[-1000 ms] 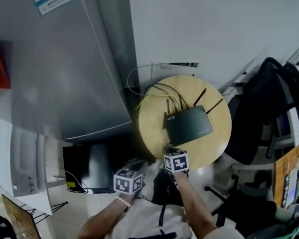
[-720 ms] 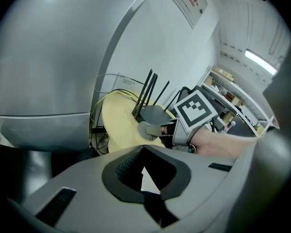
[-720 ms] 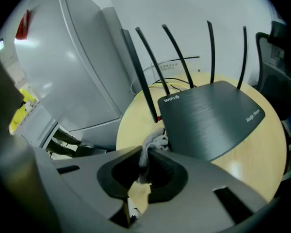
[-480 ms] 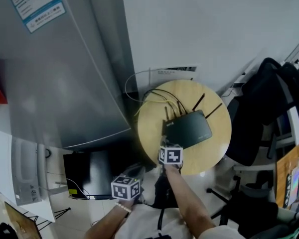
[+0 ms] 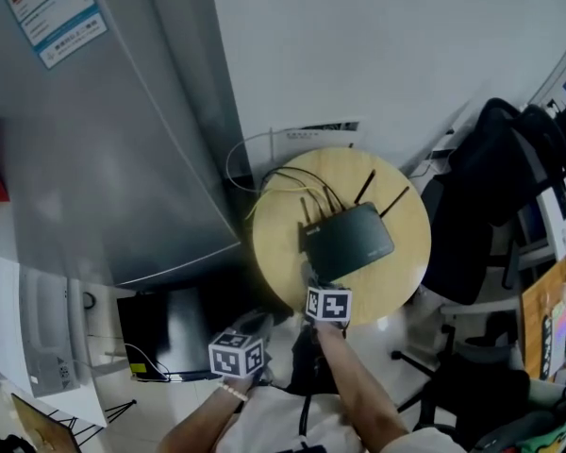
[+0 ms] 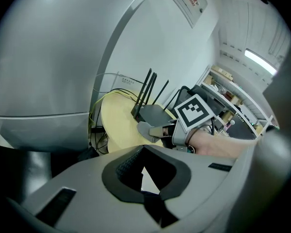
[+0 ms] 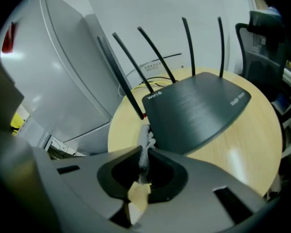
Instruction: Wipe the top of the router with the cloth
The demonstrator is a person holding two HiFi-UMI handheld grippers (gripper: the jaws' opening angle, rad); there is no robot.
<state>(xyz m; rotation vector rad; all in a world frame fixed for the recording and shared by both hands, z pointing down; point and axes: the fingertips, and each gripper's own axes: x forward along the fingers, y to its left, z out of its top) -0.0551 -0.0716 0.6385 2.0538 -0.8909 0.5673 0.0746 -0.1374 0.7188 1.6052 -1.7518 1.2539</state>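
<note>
Right gripper (image 7: 144, 160): your fingers are clamped on the cloth (image 7: 145, 142) — a thin pale strip pinched upright between them, its free end sticking out ahead of the tips.
Cloth position: the free end sits at the router's near-left corner, right against the edge. I can't tell if it's up on the top face yet.
Router (image 5: 347, 243): dark, flat, wedge-shaped, lying on the round bench (image 5: 281, 248) roughly in the middle. Your right gripper view shows its top face almost fully bare.
Antennas (image 7: 155, 50): four thin black ones standing up along the router's far edge, fanned slightly.
Cables (image 5: 281, 182): yellow and black leads run from the router's back over the far-left rim of the bench, towards the wall.
Left gripper (image 6: 144, 171): your fingers are together with nothing in them. It hangs low and off the bench on the near-left side, well apart from the router, looking across at your right gripper.
Right arm: reaches in from below in the head view, marker cube (image 5: 328, 304) over the bench's near edge.
Surroundings: big grey cabinet (image 5: 113, 159) just left of the bench — white wall behind it, black chair (image 5: 491, 187) on the right.
</note>
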